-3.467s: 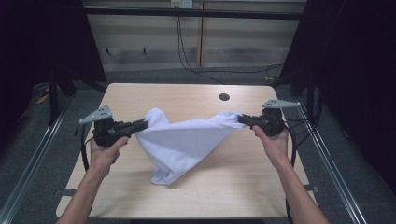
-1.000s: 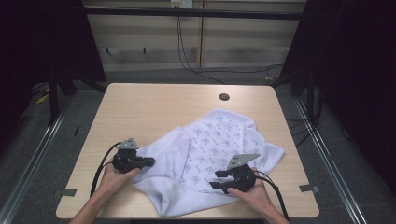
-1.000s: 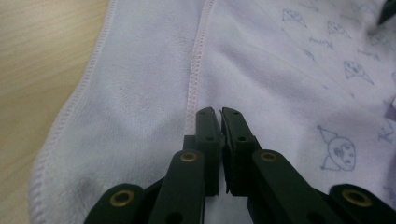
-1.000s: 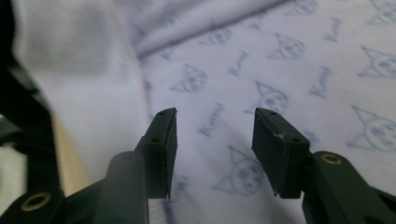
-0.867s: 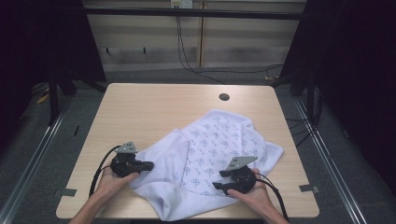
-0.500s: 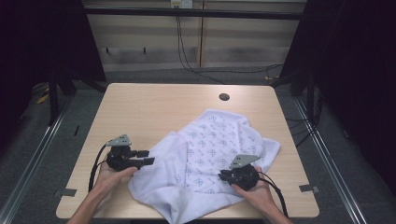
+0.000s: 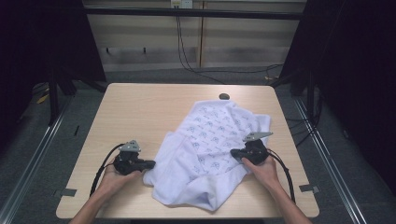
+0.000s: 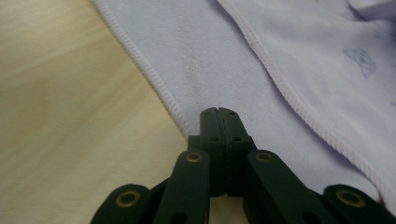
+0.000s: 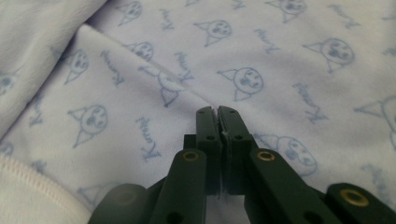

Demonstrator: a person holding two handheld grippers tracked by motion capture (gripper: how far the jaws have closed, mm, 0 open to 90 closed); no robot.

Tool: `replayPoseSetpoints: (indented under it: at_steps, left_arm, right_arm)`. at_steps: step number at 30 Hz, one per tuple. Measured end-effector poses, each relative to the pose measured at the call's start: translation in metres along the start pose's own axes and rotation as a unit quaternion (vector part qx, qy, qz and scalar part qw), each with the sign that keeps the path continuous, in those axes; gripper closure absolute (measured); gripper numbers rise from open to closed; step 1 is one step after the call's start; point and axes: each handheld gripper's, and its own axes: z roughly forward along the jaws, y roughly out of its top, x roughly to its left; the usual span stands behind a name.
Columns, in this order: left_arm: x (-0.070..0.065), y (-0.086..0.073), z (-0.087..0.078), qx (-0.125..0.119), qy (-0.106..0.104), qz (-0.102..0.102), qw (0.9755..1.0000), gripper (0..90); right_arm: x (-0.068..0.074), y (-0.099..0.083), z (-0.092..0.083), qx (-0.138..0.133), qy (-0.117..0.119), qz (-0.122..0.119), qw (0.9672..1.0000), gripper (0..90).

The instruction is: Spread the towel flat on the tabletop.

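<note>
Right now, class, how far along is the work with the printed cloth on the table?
Done: the cloth lies opened out on the table, print up, though rumpled. In hand: the left gripper is shut at its left hem and the right gripper shut over its right side; whether either pinches fabric is unclear. Left: likely flattening it; no tidy fold shows yet.

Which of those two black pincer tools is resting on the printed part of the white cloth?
The right gripper: it lies on the white cat-print cloth, among the blue cats. The left gripper sits at the cloth's plain stitched edge, over the wooden table.
</note>
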Motion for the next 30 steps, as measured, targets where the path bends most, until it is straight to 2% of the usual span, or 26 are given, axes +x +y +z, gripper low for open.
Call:
replayPoseSetpoints:
  at_steps: [1, 3, 4, 6, 7, 8, 9, 11, 12, 13, 15, 16, 17, 19, 21, 22, 23, 25, 29, 30]
  left_arm:
    - [-0.006, -0.001, 0.0, 0.005, -0.007, 0.007, 0.9999, 89.9]
    - [-0.018, -0.004, 0.001, 0.016, -0.028, 0.006, 0.9995, 89.9]
    - [-0.025, -0.006, 0.0, 0.021, -0.038, 0.015, 0.9989, 89.9]
    - [-0.038, -0.011, -0.002, 0.029, -0.053, 0.022, 0.9979, 89.7]
    - [-0.041, -0.012, -0.003, 0.029, -0.056, 0.022, 0.9978, 88.9]
    - [-0.042, -0.013, -0.005, 0.028, -0.057, 0.022, 0.9977, 88.4]
    - [-0.041, -0.012, -0.006, 0.019, -0.059, 0.022, 0.9978, 87.5]
    - [-0.035, -0.009, -0.007, 0.002, -0.06, 0.01, 0.9981, 86.5]
    - [-0.032, -0.007, -0.006, -0.005, -0.057, 0.005, 0.9984, 86.0]
    - [-0.028, -0.004, -0.003, -0.009, -0.054, 0.0, 0.9985, 86.0]
    - [-0.023, 0.0, 0.002, -0.015, -0.054, -0.007, 0.9984, 86.1]
    - [-0.022, 0.002, 0.007, -0.008, -0.05, -0.008, 0.9987, 86.0]
    - [-0.022, 0.003, 0.011, 0.005, -0.037, 0.004, 0.9993, 85.5]
    - [-0.022, 0.003, 0.013, 0.002, -0.041, 0.001, 0.9992, 84.8]
    - [-0.023, 0.002, 0.013, 0.0, -0.036, 0.001, 0.9994, 84.8]
    - [-0.024, 0.002, 0.012, 0.0, -0.033, 0.002, 0.9994, 84.8]
    - [-0.024, 0.002, 0.012, 0.001, -0.031, 0.004, 0.9995, 84.8]
    - [-0.024, 0.001, 0.012, -0.001, -0.035, -0.003, 0.9994, 84.8]
    - [-0.022, 0.0, 0.012, -0.003, -0.041, -0.008, 0.9991, 84.6]
    - [-0.022, 0.0, 0.011, -0.003, -0.039, -0.006, 0.9992, 84.5]
  right_arm:
    - [-0.004, 0.001, 0.001, -0.002, -0.004, 0.007, 1.0, 87.7]
    - [-0.011, 0.003, 0.002, -0.006, -0.011, 0.015, 0.9998, 87.5]
    - [-0.012, 0.003, 0.002, -0.006, -0.013, 0.015, 0.9998, 86.9]
    - [-0.012, 0.004, -0.001, -0.005, -0.02, 0.021, 0.9996, 78.5]
    - [-0.011, 0.005, -0.005, -0.013, -0.016, 0.024, 0.9995, 77.1]
    - [-0.009, 0.007, -0.01, -0.024, 0.004, 0.031, 0.9992, 76.7]
    - [-0.006, 0.008, -0.015, -0.03, 0.013, 0.032, 0.999, 76.4]
    - [0.009, 0.013, -0.027, -0.055, 0.044, 0.031, 0.9971, 77.0]
    - [0.022, 0.016, -0.033, -0.063, 0.064, 0.022, 0.9958, 77.9]
    - [0.035, 0.018, -0.037, -0.062, 0.081, 0.013, 0.9947, 78.4]
    - [0.062, 0.019, -0.039, -0.062, 0.123, -0.006, 0.9904, 78.9]
    - [0.071, 0.019, -0.038, -0.06, 0.137, -0.012, 0.9887, 79.1]
    - [0.087, 0.019, -0.036, -0.051, 0.159, -0.024, 0.9857, 79.0]
    - [0.109, 0.018, -0.03, -0.04, 0.185, -0.042, 0.981, 78.3]
    - [0.129, 0.019, -0.022, -0.027, 0.204, -0.058, 0.9768, 76.0]
    - [0.137, 0.019, -0.016, -0.022, 0.219, -0.065, 0.9734, 74.6]
    - [0.143, 0.02, -0.012, -0.017, 0.229, -0.071, 0.9707, 73.7]
    - [0.158, 0.021, 0.002, 0.002, 0.232, -0.096, 0.9679, 68.0]
    - [0.172, 0.02, 0.023, 0.027, 0.245, -0.119, 0.9617, 59.8]
    - [0.175, 0.018, 0.027, 0.035, 0.241, -0.125, 0.9618, 56.8]
